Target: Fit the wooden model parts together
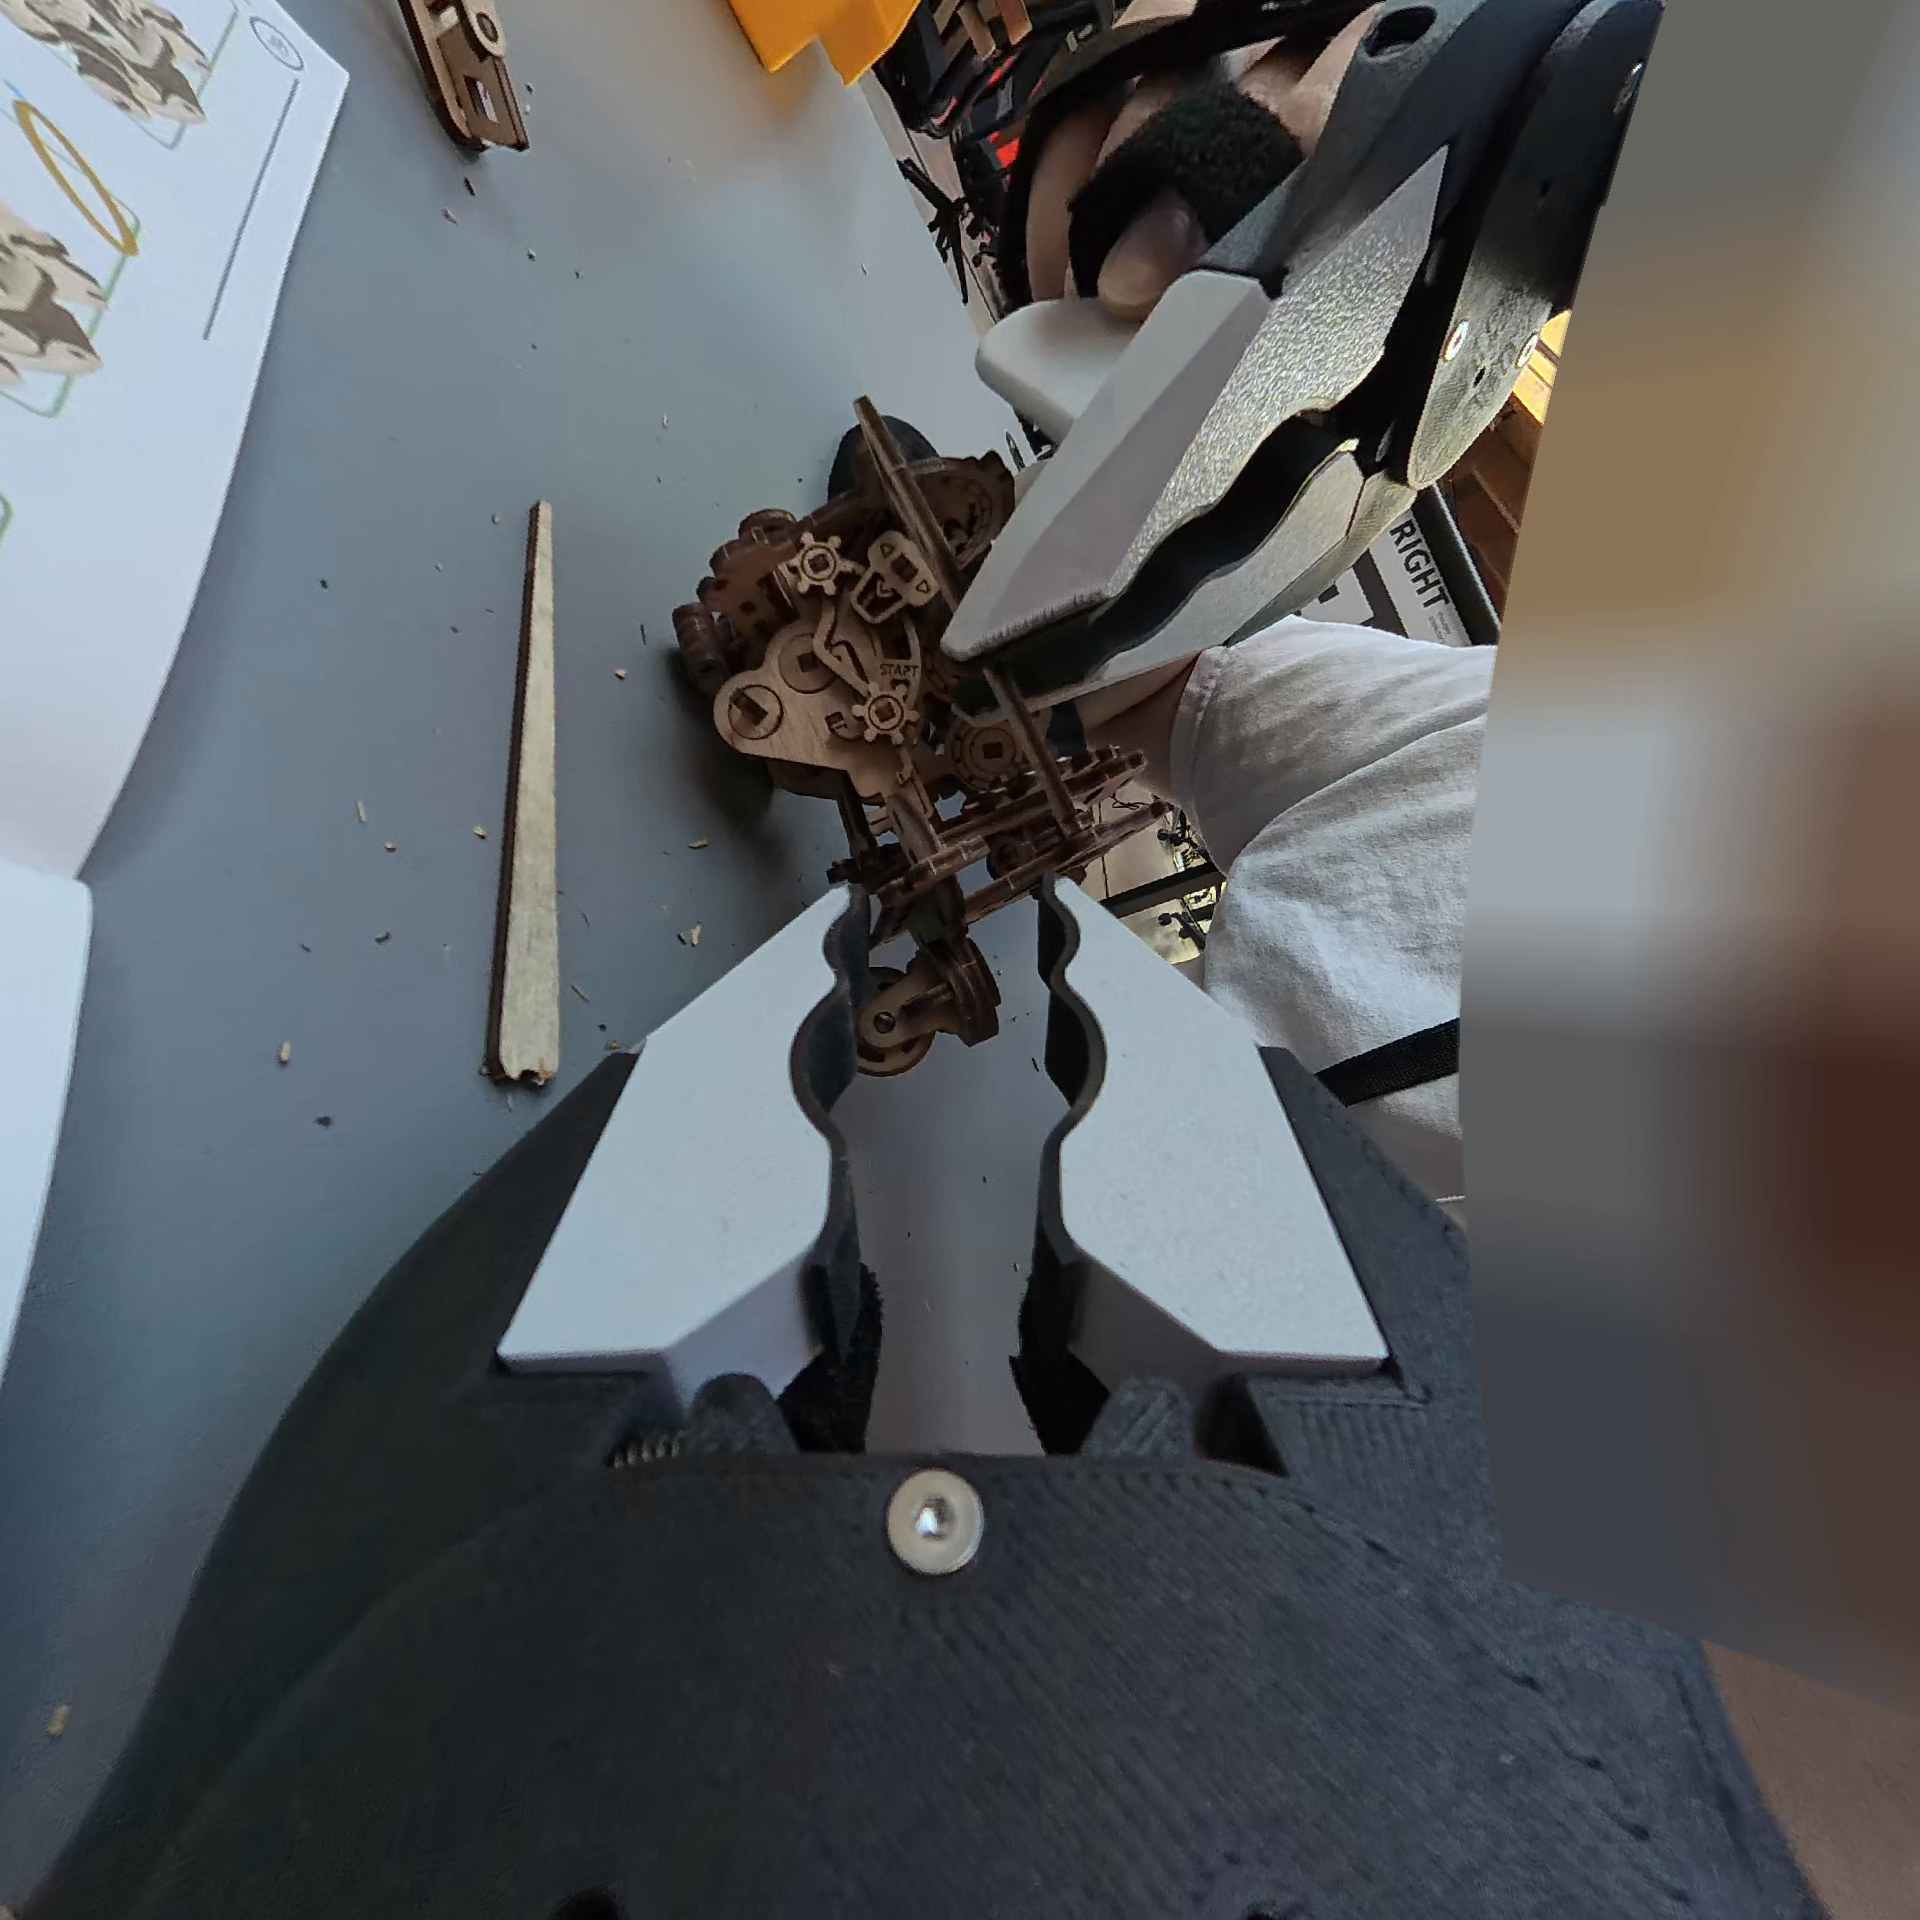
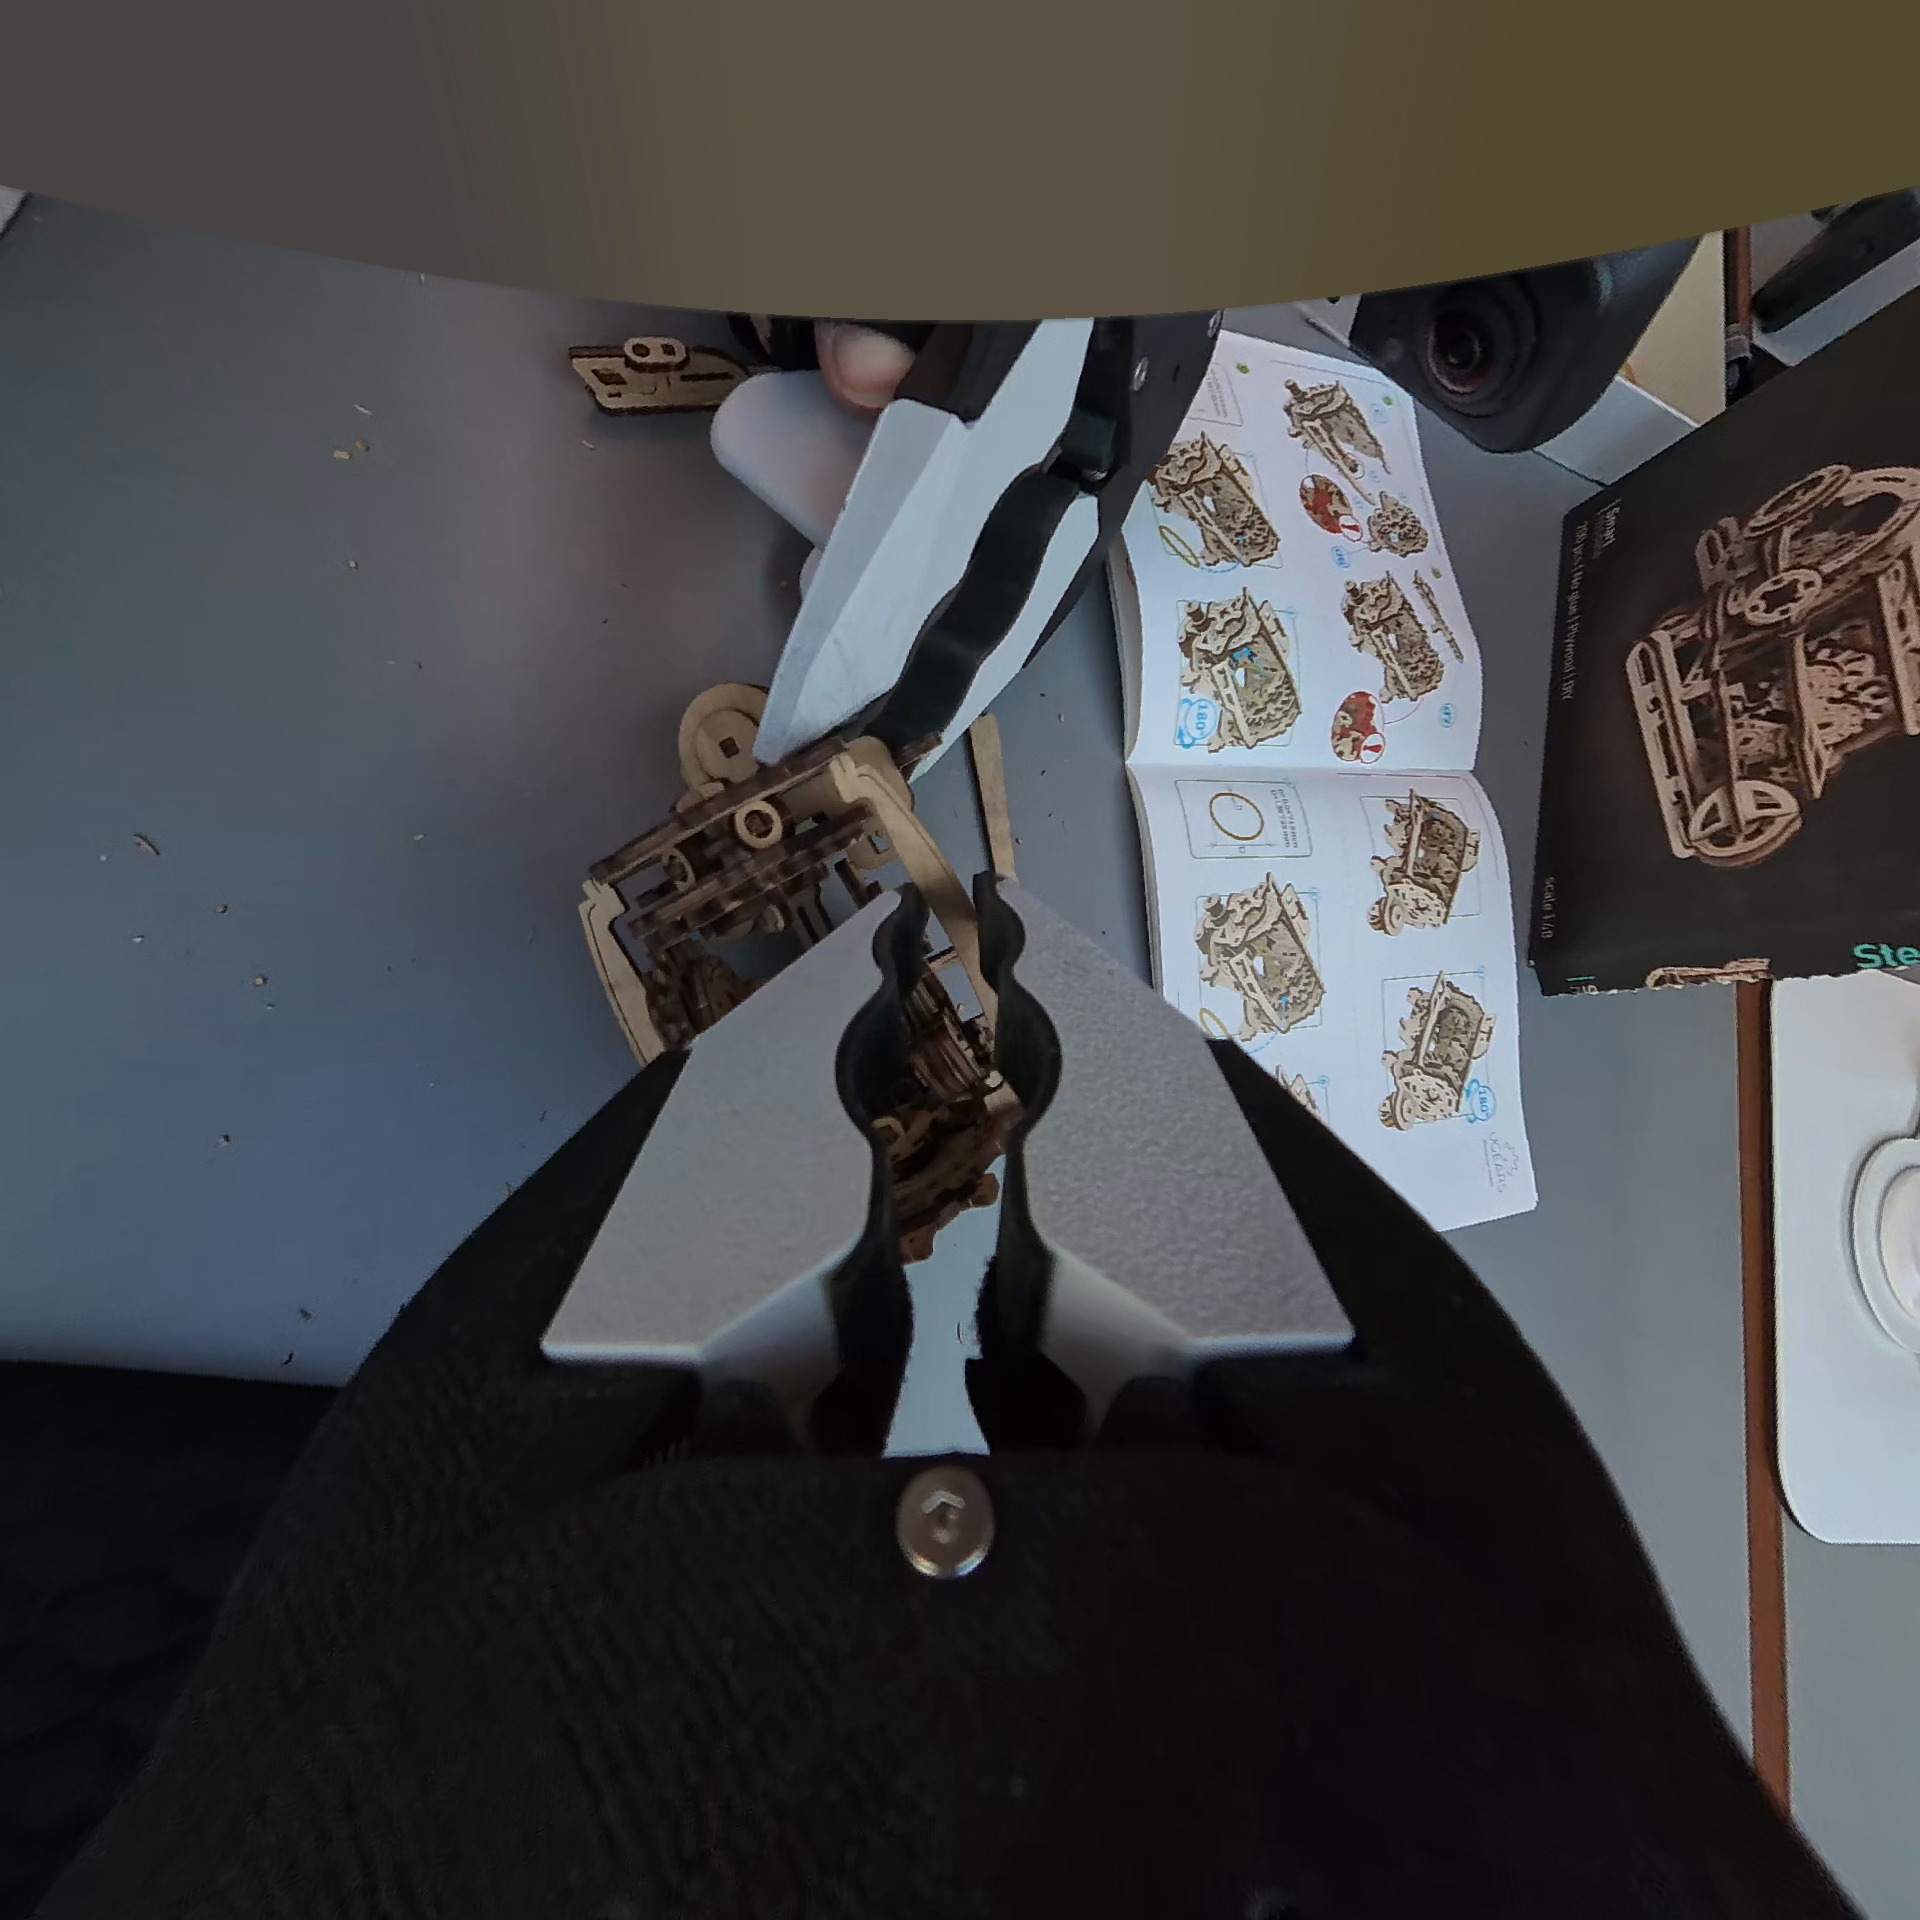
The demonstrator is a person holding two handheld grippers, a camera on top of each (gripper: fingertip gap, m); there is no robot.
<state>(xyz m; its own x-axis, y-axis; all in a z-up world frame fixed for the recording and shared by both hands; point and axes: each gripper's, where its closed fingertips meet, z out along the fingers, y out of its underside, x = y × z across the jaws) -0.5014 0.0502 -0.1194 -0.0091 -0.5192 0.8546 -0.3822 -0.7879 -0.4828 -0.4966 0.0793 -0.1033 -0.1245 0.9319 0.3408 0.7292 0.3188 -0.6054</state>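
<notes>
A half-built wooden model (image 1: 821,675) of gears and plates is held over the grey table (image 1: 364,675). My left gripper (image 1: 948,888) is shut on the model's near frame end, which fills the gap between its grey fingers. My right gripper (image 1: 966,649) comes in from the upper right and is shut on a thin plate of the model. In the right wrist view the model (image 2: 727,862) lies ahead, a thin plate pinched between my right gripper's (image 2: 945,899) tips. The left gripper (image 2: 842,753) grips its far edge.
A long wooden strip (image 1: 525,810) lies left of the model. A loose wooden part (image 1: 468,73) and a yellow object (image 1: 821,31) sit at the far edge. An open instruction booklet (image 2: 1320,779), a black box (image 2: 1745,727) and a white object (image 2: 1849,1247) lie to the right. Both grippers' tips are close together, under 4 cm apart.
</notes>
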